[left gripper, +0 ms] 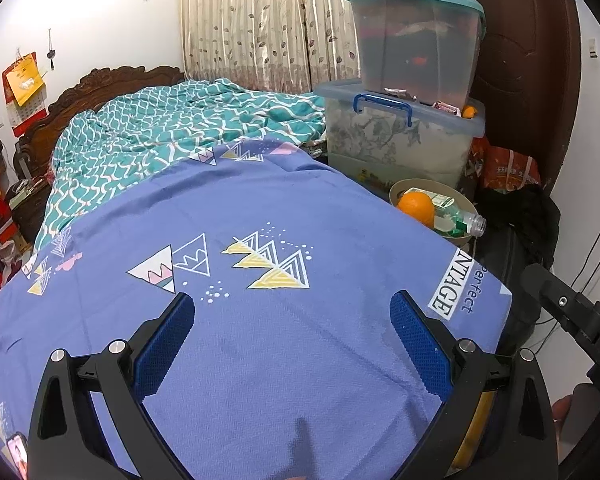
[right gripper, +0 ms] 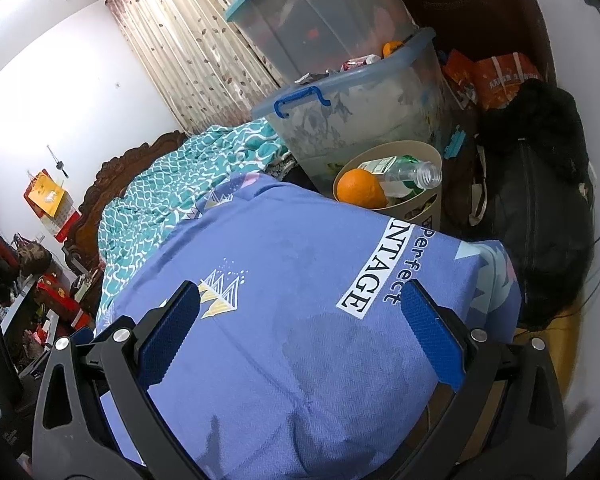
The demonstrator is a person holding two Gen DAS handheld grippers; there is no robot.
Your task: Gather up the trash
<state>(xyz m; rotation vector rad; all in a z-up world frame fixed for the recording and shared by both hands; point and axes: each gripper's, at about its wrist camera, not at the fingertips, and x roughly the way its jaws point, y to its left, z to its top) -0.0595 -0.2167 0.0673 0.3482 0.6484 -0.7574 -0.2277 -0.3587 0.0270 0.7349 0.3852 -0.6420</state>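
Right wrist view, my right gripper (right gripper: 300,320) wide open w/ nothing held, left gripper (left gripper: 292,320) same, over blue sheet (right gripper: 300,264), 1 beige bin (right gripper: 424,150) beside bed w/ 1 orange (right gripper: 360,188), 1 plastic bottle (right gripper: 410,176) inside, 2 clear tubs (right gripper: 364,112) stacked behind.

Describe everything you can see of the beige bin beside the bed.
The beige bin is a round, open-topped container, plastic by its look, standing upright just past the far corner of the blue bedsheet, in front of the clear storage box. The sheet hides its lower part. It looks nearly full: an orange sits at the top, and a clear uncapped plastic bottle with a green label lies tilted across it, neck poking over the rim.
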